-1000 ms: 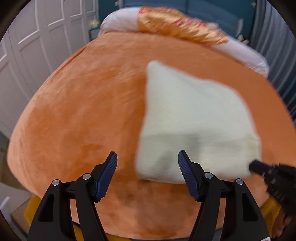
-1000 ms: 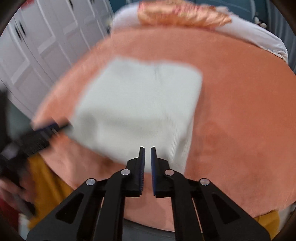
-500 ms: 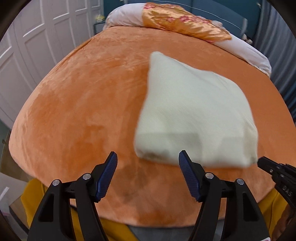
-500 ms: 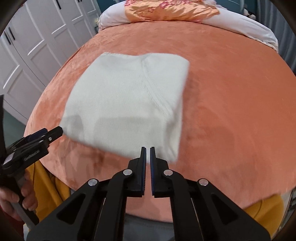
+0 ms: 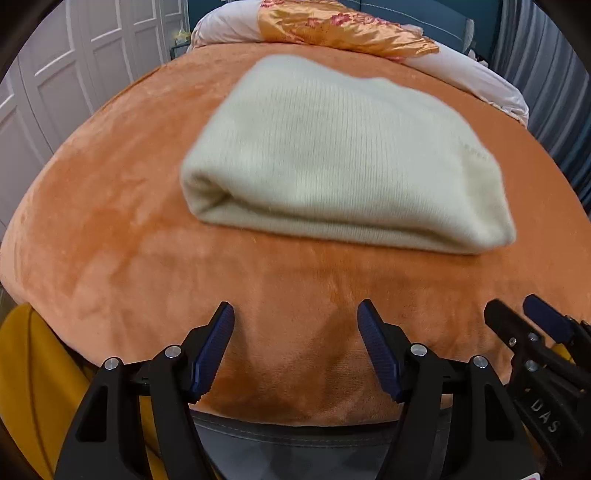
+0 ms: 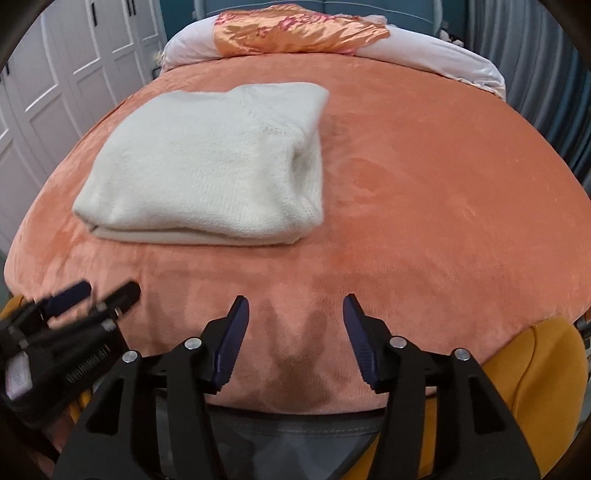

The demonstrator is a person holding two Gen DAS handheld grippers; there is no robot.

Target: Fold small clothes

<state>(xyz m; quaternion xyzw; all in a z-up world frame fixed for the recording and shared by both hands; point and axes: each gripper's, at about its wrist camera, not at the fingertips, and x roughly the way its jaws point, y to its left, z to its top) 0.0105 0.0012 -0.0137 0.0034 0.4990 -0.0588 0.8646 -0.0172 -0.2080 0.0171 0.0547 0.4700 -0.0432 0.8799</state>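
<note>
Both grippers, left (image 5: pixel 295 314) and right (image 6: pixel 295 308), gape wide before the folded cream knit (image 6: pixel 207 166) on plush orange blanket (image 6: pixel 424 184).

Bare orange blanket (image 6: pixel 424 177) fills right half of right wrist frame, open path there. Folded cream sweater (image 6: pixel 207 173) blocks upper left; pillows (image 6: pixel 303 33) line the top edge.
</note>
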